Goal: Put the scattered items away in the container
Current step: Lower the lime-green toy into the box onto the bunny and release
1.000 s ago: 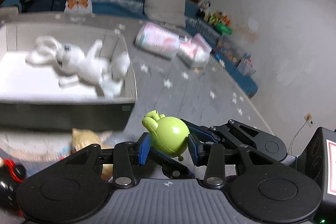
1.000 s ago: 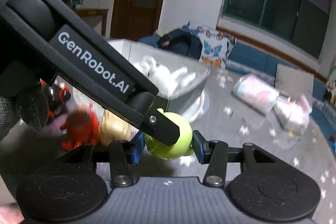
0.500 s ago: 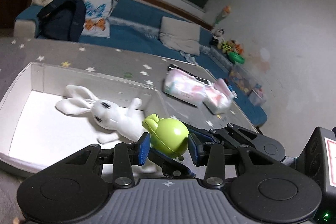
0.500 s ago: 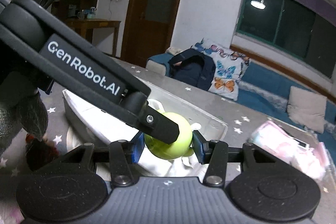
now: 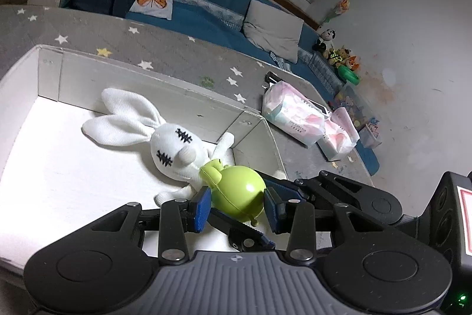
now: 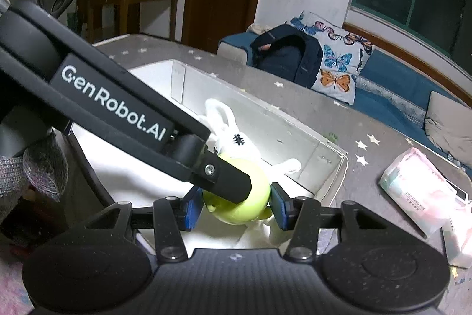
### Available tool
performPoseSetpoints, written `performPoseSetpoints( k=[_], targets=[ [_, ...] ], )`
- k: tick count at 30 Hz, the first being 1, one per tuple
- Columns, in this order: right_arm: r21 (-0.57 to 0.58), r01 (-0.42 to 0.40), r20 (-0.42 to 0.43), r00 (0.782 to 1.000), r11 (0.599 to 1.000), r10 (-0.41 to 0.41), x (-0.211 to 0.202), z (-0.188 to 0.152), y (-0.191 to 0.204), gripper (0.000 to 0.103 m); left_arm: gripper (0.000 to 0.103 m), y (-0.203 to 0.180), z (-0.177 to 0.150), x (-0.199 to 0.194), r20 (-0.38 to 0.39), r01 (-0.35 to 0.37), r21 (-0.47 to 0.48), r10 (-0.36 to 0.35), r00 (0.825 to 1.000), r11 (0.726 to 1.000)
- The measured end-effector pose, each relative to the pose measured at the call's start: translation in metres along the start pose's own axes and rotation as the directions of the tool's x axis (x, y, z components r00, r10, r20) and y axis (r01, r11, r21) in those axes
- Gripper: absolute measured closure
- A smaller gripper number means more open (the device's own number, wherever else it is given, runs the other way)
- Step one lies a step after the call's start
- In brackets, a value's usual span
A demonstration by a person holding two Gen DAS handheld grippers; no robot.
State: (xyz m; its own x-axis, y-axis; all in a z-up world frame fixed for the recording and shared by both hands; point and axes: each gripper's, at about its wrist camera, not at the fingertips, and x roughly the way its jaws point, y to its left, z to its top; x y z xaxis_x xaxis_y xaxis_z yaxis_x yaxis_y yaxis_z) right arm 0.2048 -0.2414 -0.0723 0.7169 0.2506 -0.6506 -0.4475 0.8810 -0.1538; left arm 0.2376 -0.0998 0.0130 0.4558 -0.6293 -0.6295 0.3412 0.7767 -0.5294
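now the green toy (image 5: 237,194) is seen between blue pads of both tools above the white container (image 5: 50,73), just beside the white rabbit (image 5: 174,148) lying inside. the left gripper (image 5: 236,207) appears closed on it; whether the right gripper (image 6: 236,205) presses it or only brackets it cannot be told. the toy should be lowered beside the rabbit, then both jaws widened evenly.

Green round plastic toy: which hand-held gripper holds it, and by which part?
Both appear to: left and right pads flank the green round plastic toy's rounded body.
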Motion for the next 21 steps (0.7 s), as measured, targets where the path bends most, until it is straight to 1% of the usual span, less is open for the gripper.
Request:
performPoseSetpoints(
  k=[6,12,15,21],
  targets=[
    [0.021,-0.014,-0.011,1.000,1.000,0.014,0.0035,-0.0015,-0.0044,0.054,0.064,0.0055,-0.0025,0.0072,-0.028,-0.012,-0.017,0.011,1.000,1.000],
    [0.036,-0.023,-0.011,1.000,0.999,0.023,-0.0022,-0.0051,-0.0041,0.054,0.064,0.0067,-0.0043,0.0105,-0.040,-0.010,-0.023,0.009,0.999,1.000],
    [0.023,-0.024,-0.014,1.000,0.999,0.024,-0.0017,-0.0050,-0.0032,0.054,0.063,0.0070,-0.0047,0.0106,-0.046,-0.028,-0.016,0.027,0.999,0.999],
    [0.017,-0.028,-0.021,0.999,0.999,0.029,-0.0023,-0.0033,-0.0024,0.054,0.062,0.0060,-0.0052,0.0085,-0.046,-0.039,-0.001,0.039,0.998,0.999]
  ],
)
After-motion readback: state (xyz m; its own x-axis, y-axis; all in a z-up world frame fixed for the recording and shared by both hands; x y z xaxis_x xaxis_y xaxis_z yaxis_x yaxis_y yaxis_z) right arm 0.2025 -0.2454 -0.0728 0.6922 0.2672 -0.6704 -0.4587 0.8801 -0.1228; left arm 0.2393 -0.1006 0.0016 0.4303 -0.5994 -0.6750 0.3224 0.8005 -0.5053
